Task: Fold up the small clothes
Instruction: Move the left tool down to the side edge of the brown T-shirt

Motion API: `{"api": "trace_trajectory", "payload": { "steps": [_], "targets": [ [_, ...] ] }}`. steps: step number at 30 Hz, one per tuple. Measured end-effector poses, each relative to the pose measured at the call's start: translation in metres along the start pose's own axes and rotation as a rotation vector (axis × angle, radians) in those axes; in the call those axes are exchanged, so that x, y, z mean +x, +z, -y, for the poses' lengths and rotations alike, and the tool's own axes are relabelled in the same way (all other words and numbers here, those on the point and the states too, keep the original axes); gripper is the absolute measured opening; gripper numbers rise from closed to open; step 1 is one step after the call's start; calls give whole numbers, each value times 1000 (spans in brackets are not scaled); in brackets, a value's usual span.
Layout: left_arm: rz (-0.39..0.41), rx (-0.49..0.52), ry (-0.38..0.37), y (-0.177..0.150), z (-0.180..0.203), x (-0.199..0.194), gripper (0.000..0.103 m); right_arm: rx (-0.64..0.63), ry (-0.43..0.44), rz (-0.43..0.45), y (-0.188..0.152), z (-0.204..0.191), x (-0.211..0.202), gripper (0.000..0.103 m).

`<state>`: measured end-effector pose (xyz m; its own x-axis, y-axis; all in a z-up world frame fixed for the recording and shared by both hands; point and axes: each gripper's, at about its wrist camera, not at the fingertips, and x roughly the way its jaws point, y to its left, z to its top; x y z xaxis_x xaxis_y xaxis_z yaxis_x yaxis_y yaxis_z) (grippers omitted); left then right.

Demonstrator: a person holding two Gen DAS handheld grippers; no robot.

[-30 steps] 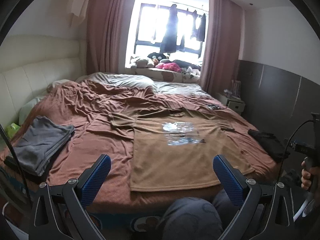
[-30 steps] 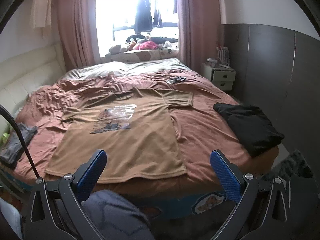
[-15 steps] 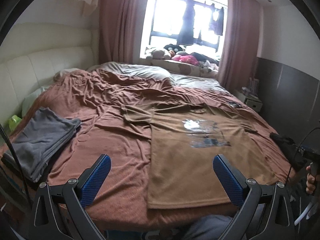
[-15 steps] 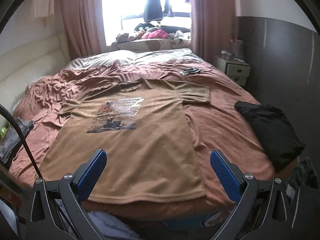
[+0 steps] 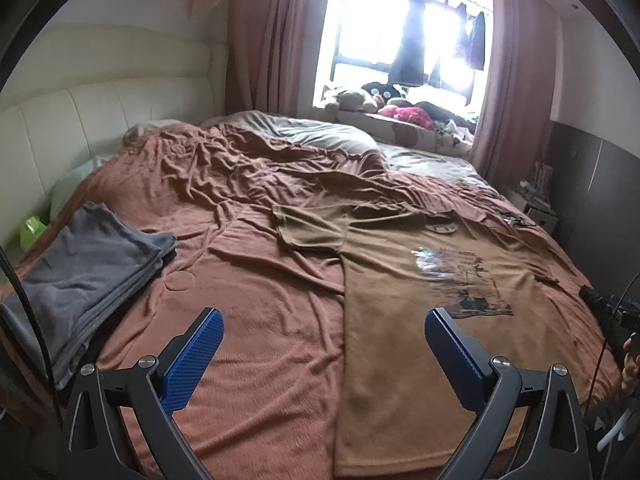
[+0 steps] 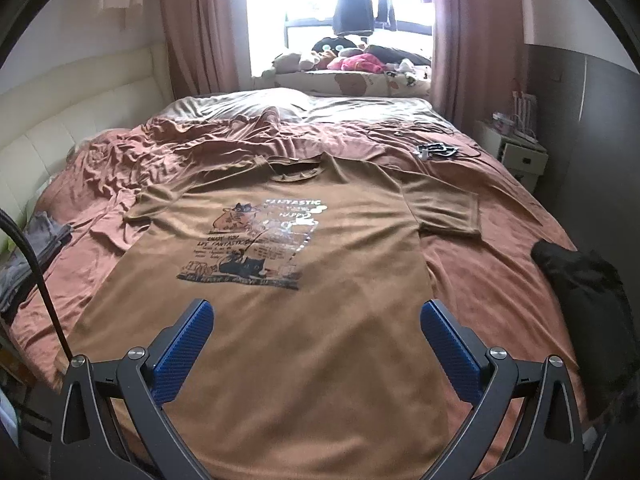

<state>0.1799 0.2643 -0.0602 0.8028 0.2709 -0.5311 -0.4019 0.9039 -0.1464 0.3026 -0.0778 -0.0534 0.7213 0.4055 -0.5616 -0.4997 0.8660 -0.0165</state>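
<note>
T-shirt: I am looking at a brown T-shirt (image 6: 280, 280) lying flat and print-up on the bed (image 5: 248, 320), its hem at the near edge, its collar pointing toward the far edge under the window. Both sleeves are lying spread out.

Progress: I am judging the fold on this shirt as not yet started; no sleeve or side is turned in. A grey folded stack (image 5: 80, 276) is sitting near the left edge of the bed, so I am taking that as finished work, though I cannot confirm it.

Remaining: I am expecting to fold in both sides and sleeves, then bring the hem up toward the collar, then set the shirt aside.

Left gripper: my left gripper (image 5: 324, 344) is hovering over the near edge with its fingers spread wide, gripping nothing, straddling the shirt's left side seam.

Right gripper: my right gripper (image 6: 316, 336) is hanging released above the shirt's lower half, clasping nothing.

Left view only: I am seeing the grey stack in full, a green object (image 5: 34, 230) at the left edge, and part of a hand (image 5: 630, 360) at the right border.

Right view only: I am reading the cat print clearly, and seeing a black garment (image 6: 580, 292) at the right edge and a white nightstand (image 6: 516, 152) beyond it.
</note>
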Motion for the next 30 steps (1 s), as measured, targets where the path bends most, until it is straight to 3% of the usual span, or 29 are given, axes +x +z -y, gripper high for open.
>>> {"api": "trace_trajectory", "payload": {
  "steps": [9, 19, 23, 30],
  "targets": [
    [-23, 20, 12, 13, -14, 45, 101, -74, 6, 14, 43, -8, 42, 103],
    [-41, 12, 1, 52, -36, 100, 101, -133, 42, 9, 96, -23, 102, 103],
    [-71, 13, 9, 64, -42, 142, 100, -178, 47, -11, 103, -37, 135, 103],
    [-170, 66, -11, 73, -42, 224, 87, -251, 92, -41, 109, -63, 200, 99]
  ]
}}
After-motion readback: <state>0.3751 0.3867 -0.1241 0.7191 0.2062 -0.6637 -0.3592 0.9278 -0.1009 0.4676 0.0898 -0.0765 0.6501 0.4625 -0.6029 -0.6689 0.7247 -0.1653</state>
